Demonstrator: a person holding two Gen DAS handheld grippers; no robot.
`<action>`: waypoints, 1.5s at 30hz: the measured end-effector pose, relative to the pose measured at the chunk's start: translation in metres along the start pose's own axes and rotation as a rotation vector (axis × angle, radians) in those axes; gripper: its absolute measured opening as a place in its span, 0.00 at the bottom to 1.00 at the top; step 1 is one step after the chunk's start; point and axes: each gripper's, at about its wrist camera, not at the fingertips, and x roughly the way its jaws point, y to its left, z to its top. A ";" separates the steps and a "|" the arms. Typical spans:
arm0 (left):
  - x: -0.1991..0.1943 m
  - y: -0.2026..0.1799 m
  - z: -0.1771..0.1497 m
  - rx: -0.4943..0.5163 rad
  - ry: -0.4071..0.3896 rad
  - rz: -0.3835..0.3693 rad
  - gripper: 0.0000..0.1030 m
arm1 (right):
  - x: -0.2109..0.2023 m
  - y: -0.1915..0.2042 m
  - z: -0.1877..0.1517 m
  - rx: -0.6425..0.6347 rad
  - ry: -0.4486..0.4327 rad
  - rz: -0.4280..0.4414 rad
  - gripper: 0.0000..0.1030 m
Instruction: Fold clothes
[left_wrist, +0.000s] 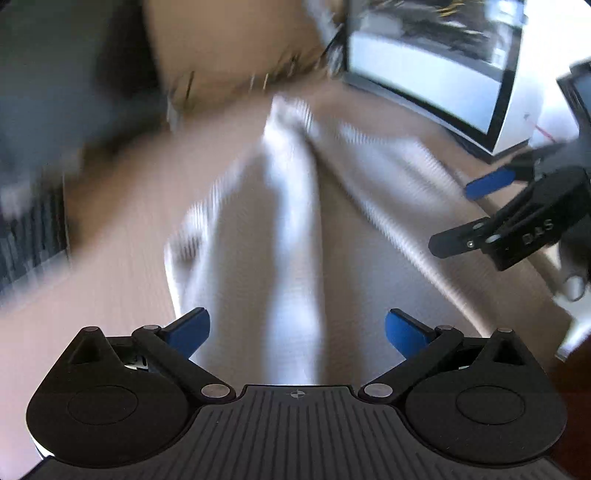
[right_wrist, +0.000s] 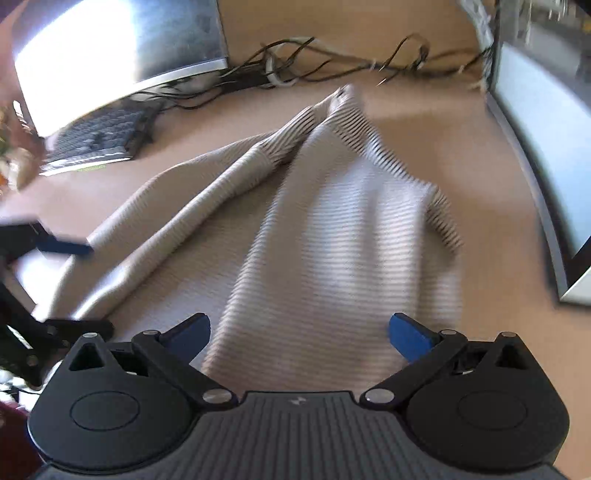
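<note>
Ribbed beige sweater lies rumpled on the wooden desk, between 2 monitors, a keyboard at far left. My left gripper and right gripper both hover above its near edge, fingers spread apart, holding nothing. Both views are motion-blurred.

Bright daylight, heavy motion blur, perhaps window glare.
</note>
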 end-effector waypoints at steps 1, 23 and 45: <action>0.005 -0.006 0.009 0.038 -0.036 0.017 1.00 | -0.003 0.000 0.005 -0.008 -0.032 -0.049 1.00; 0.010 0.145 0.110 -0.141 -0.243 0.077 0.10 | 0.020 0.072 0.020 -0.116 -0.070 -0.286 0.64; 0.025 0.065 0.031 -0.022 -0.078 -0.026 0.10 | -0.014 0.005 0.102 -0.086 -0.333 -0.420 0.38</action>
